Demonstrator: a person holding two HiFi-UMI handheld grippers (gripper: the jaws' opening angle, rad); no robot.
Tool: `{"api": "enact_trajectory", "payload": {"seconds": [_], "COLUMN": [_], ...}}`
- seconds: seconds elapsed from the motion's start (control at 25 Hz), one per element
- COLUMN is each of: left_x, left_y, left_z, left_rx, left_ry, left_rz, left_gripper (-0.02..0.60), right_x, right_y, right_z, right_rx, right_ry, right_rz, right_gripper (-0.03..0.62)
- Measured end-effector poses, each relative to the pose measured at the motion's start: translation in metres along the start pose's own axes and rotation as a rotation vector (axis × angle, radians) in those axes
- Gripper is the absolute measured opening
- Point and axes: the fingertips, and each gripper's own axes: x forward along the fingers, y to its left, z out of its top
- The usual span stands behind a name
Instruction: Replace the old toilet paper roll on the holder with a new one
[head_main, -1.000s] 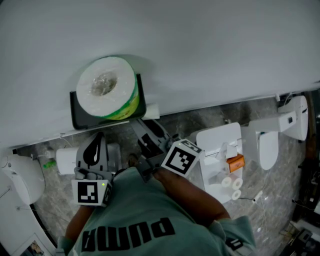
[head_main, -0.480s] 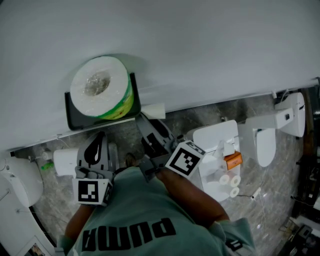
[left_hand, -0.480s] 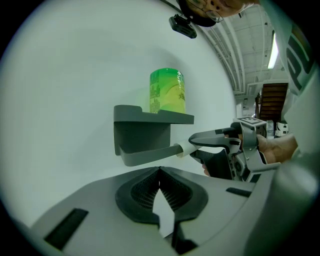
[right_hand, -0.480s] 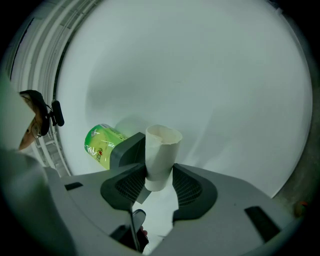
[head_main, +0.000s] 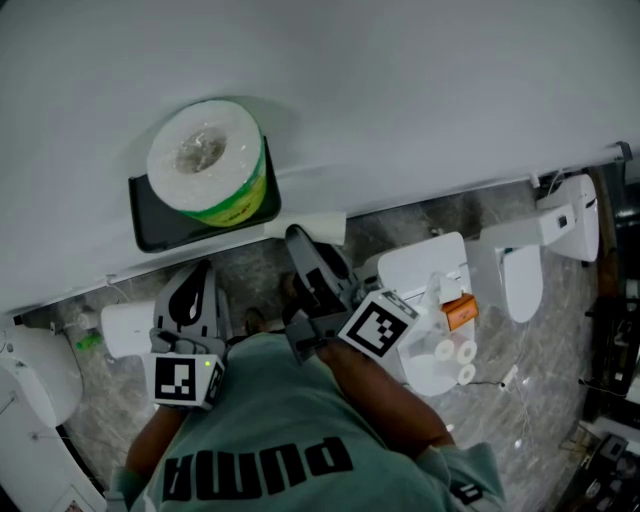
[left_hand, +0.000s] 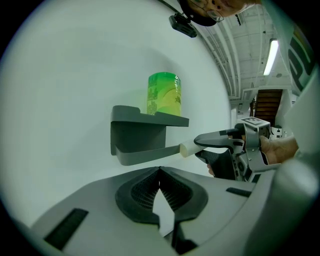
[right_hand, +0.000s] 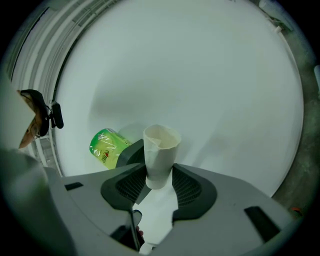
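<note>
The right hand-held gripper is clamping the empty tube, which is pointing at the wall, just beside the right end of the holder. The left hand-held gripper is hovering near the holder, its jaws together on nothing. The green-wrapped new roll is standing upright on the holder's top.

Landmark: holder. Its top is taken by the wrapped roll, and the wall is right behind, so no passage there. My right gripper clamps the cardboard tube, crowding the holder's right end. Left of the holder is bare wall, free. There's a clear gap between the holder and my left gripper, jaws together.
</note>
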Motion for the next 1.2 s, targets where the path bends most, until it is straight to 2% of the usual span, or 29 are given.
{"api": "enact_trajectory", "payload": {"seconds": [0.16,0.44,0.56,0.76,0.92,1.2], "left_x": [-0.005,-0.015,-0.022,-0.031,-0.045,-0.061], "left_y": [0.000,-0.002,0.000,0.005,0.013,0.022], "left_z": [0.000,-0.002,-0.002,-0.001,0.000,0.017], "left_rx": [0.012,0.023,0.019,0.001,-0.002,-0.004], "left_ry": [-0.016,-0.032,-0.049,-0.067,-0.093,-0.133], "left_rz": [-0.032,-0.081,-0.089,-0.086,-0.082,-0.036], "left_gripper": [0.005,0.005,0.005,0.005,0.005,0.005], "right_x": [-0.010,-0.029,-0.035,-0.038,-0.036,-0.028], "right_y": [0.003,0.024,0.042,0.075,0.095,0.128], "right_z": [-0.002,-0.003,-0.008,-0.017,-0.031,-0.038], "right_rx": [-0.009,-0.121,-0.203,-0.343,-0.414,-0.580], "right_ry": [-0.034,-0.082,-0.087,-0.072,-0.058,-0.006], "right_rz": [-0.023,-0.048,-0.042,-0.016,0.006,0.044], "right_gripper": [0.170,0.169,0.169,0.169,0.169,0.169]}}
